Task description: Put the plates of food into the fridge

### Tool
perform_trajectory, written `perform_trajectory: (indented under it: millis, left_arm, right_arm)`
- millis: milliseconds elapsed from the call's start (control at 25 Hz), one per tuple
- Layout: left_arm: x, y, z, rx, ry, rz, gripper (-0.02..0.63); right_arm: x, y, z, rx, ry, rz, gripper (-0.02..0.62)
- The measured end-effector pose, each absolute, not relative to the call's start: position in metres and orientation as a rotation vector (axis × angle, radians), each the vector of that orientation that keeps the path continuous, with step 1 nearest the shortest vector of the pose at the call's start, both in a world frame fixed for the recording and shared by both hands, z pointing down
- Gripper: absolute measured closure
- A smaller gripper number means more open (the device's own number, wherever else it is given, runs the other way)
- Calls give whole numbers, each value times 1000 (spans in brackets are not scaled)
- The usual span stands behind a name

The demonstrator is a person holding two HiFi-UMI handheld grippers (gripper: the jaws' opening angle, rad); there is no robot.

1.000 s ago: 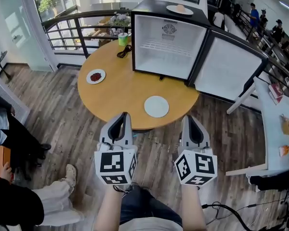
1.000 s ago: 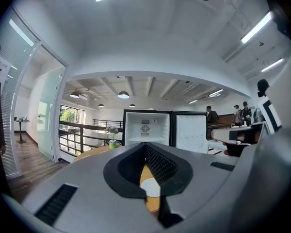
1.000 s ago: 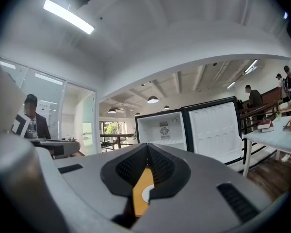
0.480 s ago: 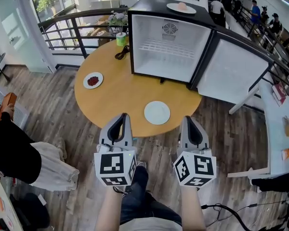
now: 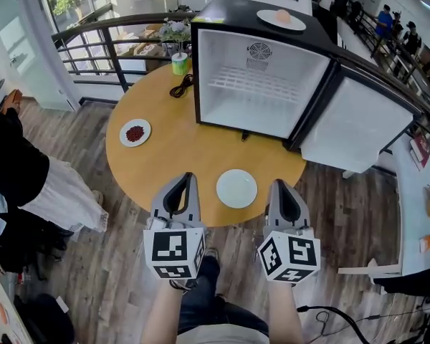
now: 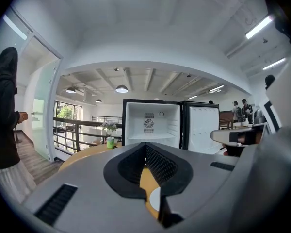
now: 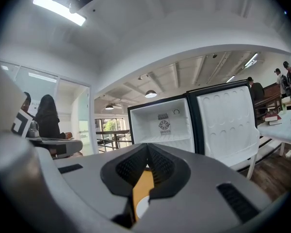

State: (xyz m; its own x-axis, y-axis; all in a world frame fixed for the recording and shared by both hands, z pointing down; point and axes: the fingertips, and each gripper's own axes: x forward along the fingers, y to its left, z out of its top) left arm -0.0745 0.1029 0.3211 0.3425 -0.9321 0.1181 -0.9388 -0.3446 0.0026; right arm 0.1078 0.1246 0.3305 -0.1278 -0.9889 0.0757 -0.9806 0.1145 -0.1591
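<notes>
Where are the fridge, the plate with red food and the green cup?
fridge (image 5: 261, 92): head view, on its white back wall.
plate with red food (image 5: 146, 130): head view, on its white rim.
green cup (image 5: 179, 64): head view, on its side.

The left gripper (image 5: 186, 178) and right gripper (image 5: 281, 185) are matt grey plastic with ribbed black pads (image 6: 158, 165). Ahead of them, the table (image 5: 179, 149) is smooth satin wood. Beyond it, the fridge (image 5: 229, 9) is glossy black outside, white plastic inside.
</notes>
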Motion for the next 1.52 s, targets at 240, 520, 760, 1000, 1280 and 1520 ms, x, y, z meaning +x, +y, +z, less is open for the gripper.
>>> perform_trajectory:
  millis: [240, 520, 760, 1000, 1280, 1520]
  left_arm:
    - [-76, 63, 327, 2509, -1726, 170, 600]
    - [-73, 14, 334, 2523, -1659, 193, 600]
    - [-73, -26, 342, 2528, -1613, 203, 598]
    - [-73, -49, 356, 2520, -1572, 225, 598]
    - [-73, -64, 380, 2475, -1542, 278, 600]
    - [-64, -63, 415, 2409, -1513, 362, 598]
  right_arm:
    - [107, 85, 334, -2066, 2307, -286, 583]
    - [104, 41, 337, -2109, 2291, -293, 583]
    - [107, 4, 345, -2153, 2270, -316, 583]
    - [111, -16, 365, -2199, 2250, -376, 583]
    - [114, -33, 382, -2218, 2269, -428, 583]
    - [121, -40, 408, -2212, 2315, -508, 583]
